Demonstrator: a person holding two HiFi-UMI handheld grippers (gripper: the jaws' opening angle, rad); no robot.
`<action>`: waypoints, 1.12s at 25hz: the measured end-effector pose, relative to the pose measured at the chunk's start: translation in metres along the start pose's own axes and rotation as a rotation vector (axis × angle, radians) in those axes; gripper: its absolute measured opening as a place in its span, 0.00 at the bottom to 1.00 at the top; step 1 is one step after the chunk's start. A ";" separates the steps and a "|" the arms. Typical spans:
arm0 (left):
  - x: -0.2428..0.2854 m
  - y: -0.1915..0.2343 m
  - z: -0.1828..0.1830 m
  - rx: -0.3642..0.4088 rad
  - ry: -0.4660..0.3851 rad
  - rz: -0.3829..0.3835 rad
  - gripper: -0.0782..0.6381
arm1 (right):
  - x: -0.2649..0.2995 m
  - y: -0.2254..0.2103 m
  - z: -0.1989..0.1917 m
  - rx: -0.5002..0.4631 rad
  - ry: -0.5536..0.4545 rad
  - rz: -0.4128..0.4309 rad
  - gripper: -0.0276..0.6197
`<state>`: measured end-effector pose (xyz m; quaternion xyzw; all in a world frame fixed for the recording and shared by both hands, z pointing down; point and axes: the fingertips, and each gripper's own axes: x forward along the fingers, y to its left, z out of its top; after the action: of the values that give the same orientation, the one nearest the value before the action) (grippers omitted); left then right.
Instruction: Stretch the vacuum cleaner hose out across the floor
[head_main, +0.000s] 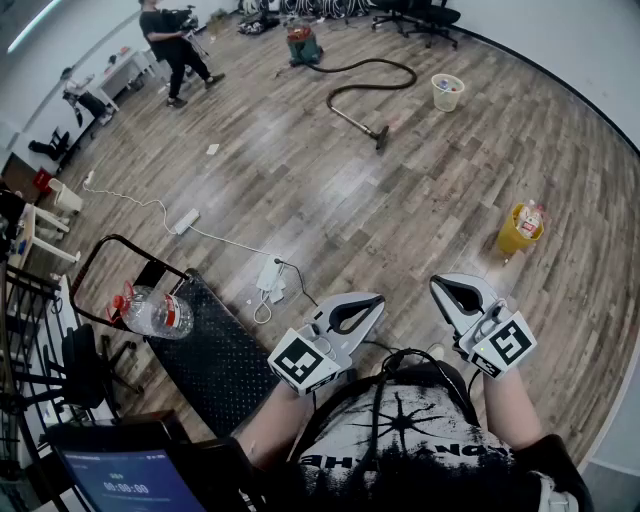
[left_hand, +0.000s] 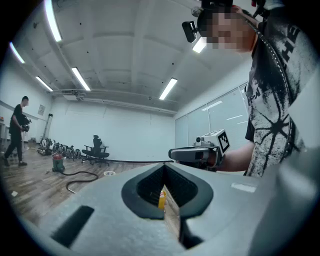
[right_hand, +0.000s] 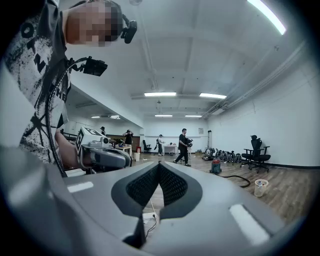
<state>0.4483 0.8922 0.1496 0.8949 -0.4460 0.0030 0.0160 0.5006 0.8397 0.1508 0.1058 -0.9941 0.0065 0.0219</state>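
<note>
Both grippers are held level, close to the person's torso, side by side and apart, with jaws pointing out over the floor. The left gripper (head_main: 372, 300) has its jaws pressed together with nothing between them; its own view confirms the tips meet. The right gripper (head_main: 445, 285) is likewise closed on nothing. Bare forearms carry both.

Each gripper bears a cube with black-and-white square markers. White lettering on the person's black shirt (head_main: 400, 430) is only partly in view and cannot be read. The digits on a tablet screen (head_main: 125, 488) are too blurred to read.

The vacuum cleaner hose (head_main: 395, 66) lies at the far side of the room, well apart from both grippers. It is black and flexible, curling in a loop from the red and green vacuum cleaner (head_main: 303, 45) round to a straight rigid wand ending in a floor head (head_main: 381, 137). The floor (head_main: 330, 200) is wood-grain plank. A pale ribbed waste basket (head_main: 447, 92) stands just beside the loop.
</note>
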 end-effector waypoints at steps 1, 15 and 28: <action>-0.003 0.000 -0.005 -0.017 0.021 0.009 0.11 | 0.001 0.002 0.000 0.000 -0.002 0.009 0.05; -0.012 -0.002 -0.006 -0.035 0.036 0.029 0.11 | 0.002 0.014 0.000 0.023 -0.012 0.049 0.05; -0.012 0.000 -0.018 -0.064 0.021 0.010 0.11 | 0.001 -0.001 -0.013 -0.034 0.036 -0.028 0.05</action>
<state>0.4417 0.9020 0.1670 0.8915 -0.4504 -0.0015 0.0493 0.4999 0.8388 0.1641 0.1194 -0.9919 -0.0090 0.0417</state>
